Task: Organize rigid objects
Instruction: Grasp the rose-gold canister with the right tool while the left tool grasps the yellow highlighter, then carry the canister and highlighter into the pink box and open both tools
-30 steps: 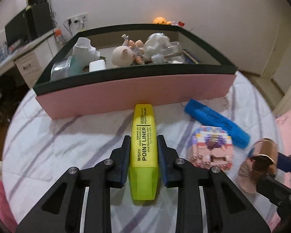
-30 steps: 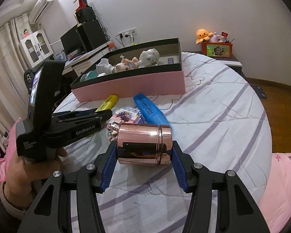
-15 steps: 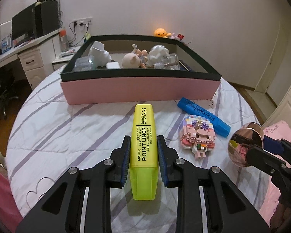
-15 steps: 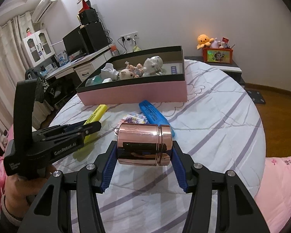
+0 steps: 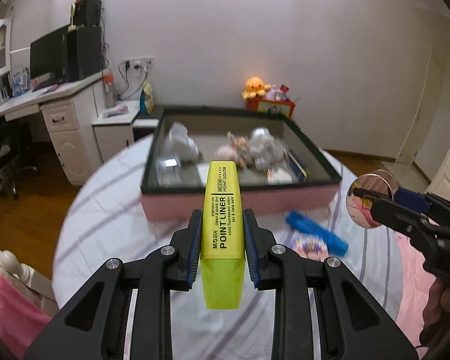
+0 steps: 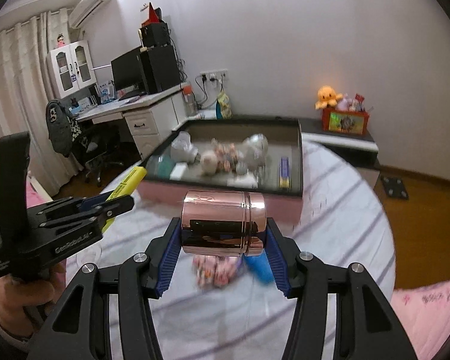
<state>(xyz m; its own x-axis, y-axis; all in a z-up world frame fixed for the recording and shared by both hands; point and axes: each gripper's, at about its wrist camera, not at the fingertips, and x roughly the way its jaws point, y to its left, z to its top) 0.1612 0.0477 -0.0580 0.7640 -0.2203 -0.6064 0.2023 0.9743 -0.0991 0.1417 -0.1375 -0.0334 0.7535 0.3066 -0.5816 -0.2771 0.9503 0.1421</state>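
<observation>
**Carrying two items toward the box, two left on the bed**

Holding both loads in the air, neither dropped yet. Left gripper is clamped on the yellow highlighter, pads on its long sides, cap end pointing up-frame at the box. Right gripper is clamped across a rose-gold metal canister, lying sideways, pads on its two ends. In the left view the canister shows at the right edge, its shiny end facing the lens.

Pink box with dark rim sits centre frame in both views. Already inside, blurred: white figurines, a pink doll-like toy, some clear plastic pieces, a flat blue item by the right wall. Can't name them closer.

Not yet in the box: blue highlighter and a small brick-built toy, both on the striped bedsheet just in front of the box, lower right of the left view. In the right view they sit beneath the canister, partly hidden.

My read: roughly mid-to-late. Two items in transit need placing, then one more pickup round for the last two.
</observation>
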